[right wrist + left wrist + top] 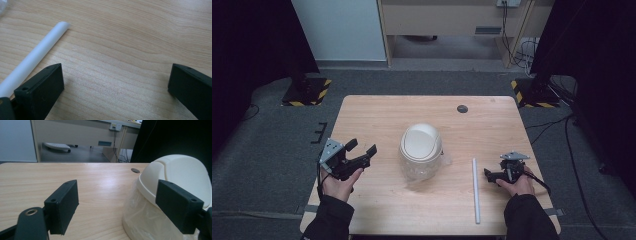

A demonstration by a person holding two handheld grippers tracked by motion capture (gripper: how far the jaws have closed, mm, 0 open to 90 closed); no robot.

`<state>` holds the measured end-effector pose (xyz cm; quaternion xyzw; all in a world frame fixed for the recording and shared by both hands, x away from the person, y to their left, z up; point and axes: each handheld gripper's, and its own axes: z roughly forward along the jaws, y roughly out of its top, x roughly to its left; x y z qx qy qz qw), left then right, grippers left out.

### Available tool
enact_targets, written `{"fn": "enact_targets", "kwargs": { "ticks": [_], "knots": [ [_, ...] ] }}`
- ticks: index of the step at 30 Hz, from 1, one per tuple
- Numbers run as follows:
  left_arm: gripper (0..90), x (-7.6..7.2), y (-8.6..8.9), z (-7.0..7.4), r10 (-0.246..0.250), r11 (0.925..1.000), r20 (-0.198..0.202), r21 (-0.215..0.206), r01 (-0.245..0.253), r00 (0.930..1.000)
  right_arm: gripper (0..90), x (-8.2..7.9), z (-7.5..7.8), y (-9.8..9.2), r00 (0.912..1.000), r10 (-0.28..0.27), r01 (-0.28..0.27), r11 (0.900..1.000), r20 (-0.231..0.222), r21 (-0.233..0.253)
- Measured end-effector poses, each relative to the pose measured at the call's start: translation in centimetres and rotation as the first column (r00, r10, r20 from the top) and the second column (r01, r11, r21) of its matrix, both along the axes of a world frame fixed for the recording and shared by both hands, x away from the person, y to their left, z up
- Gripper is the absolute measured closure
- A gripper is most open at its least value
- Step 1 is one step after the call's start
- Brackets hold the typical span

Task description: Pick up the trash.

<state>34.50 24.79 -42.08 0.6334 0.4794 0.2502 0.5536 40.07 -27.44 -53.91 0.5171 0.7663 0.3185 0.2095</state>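
Both tongs released: left gripper (362,150) sitting at 9 o'clock of domed bin (420,150), right gripper (488,174) beside white tube (475,190). Risk: tube rolling away, light bin tipping if nudged.

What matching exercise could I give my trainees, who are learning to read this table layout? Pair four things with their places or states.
Things:
1. small bin with a domed swing lid
2. white tube
3. left tool
4. dark round hole in the tabletop

Places or states:
A. lying flat, just left of the right tool
B. near the table's far edge, right of centre
C. open, held left of the bin
D. standing at the table's middle, lined with a clear bag

Pairs: 1-D, 2-A, 3-C, 4-B
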Motion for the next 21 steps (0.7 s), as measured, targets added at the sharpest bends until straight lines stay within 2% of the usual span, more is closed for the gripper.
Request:
{"fn": "enact_targets", "kwargs": {
  "ticks": [12, 21],
  "knots": [
    [16.9, 0.7, -1.9, 1.0, -0.056, 0.9984, 0.016, 0.009, 0.055, 0.9983, 0.7, 0.0, 0.0, 0.0, 1.0000, 0.000, 0.000, 1.000, 0.000, 0.000],
    [16.2, 1.9, -4.5, 0.9, -0.106, 0.9938, 0.007, 0.033, 0.106, 0.9943, 0.7, 0.0, 0.0, 0.0, 1.0000, 0.000, 0.000, 1.000, 0.000, 0.000]
  ]
}}
